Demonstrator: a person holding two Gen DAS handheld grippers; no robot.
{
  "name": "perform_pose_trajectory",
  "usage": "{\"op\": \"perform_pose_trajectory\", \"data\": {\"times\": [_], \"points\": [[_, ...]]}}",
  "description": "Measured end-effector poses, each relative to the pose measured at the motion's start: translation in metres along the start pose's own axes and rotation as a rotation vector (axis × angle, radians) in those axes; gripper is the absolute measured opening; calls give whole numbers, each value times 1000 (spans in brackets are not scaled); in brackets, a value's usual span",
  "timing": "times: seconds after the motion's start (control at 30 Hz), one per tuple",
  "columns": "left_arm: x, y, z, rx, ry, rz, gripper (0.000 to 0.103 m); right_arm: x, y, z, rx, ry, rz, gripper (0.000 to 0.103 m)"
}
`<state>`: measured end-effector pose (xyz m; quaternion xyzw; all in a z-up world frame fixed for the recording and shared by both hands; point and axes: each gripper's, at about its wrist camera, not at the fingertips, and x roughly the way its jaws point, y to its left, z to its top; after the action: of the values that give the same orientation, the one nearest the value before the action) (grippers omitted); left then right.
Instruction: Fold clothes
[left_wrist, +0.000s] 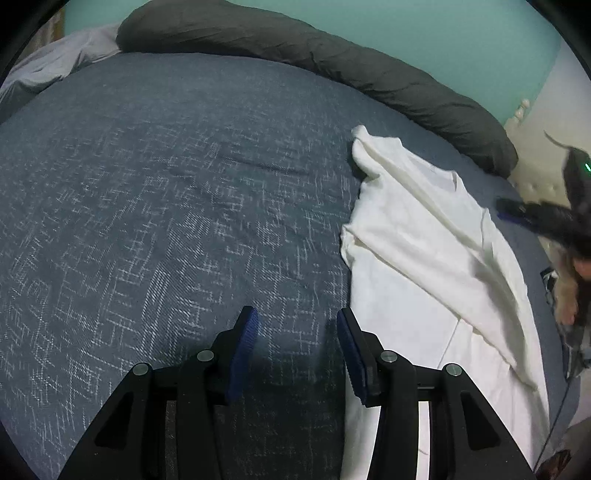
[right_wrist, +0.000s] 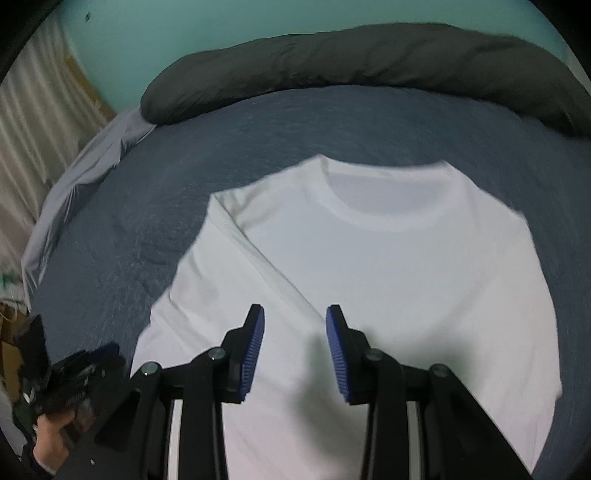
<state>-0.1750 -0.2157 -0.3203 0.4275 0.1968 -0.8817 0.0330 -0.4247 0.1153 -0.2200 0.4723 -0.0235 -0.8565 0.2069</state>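
Blue-grey bedspread (left_wrist: 166, 206): woven crosshatch cloth, covers the whole bed.
Dark grey bolster (right_wrist: 351, 62): long, lies along the far edge against the teal wall.
White T-shirt (right_wrist: 388, 280): spread on the bedspread, collar toward the bolster — one sleeve folded in over the body.
Left gripper (left_wrist: 297, 350): jaws apart, nothing between them; over bare bedspread just beside the shirt's edge.
Right gripper (right_wrist: 294, 347): jaws apart, empty — above the shirt's lower body.
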Motion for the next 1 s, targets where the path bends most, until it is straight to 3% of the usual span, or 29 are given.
{"op": "perform_pose_trajectory", "data": {"times": [0.37,0.7,0.83,1.0], "points": [[7,-6,-1,11,12,-9,50,81,82,77,-184,50,-50,35],[11,-6,-5,9,22,-32,51,145,122,101,-327,129,-150,34],[11,-5,-5,2,22,-41,51,159,127,104,-375,139,-200,12],[10,-4,-6,-5,21,-49,51,156,118,120,-340,79,-249,6]]}}
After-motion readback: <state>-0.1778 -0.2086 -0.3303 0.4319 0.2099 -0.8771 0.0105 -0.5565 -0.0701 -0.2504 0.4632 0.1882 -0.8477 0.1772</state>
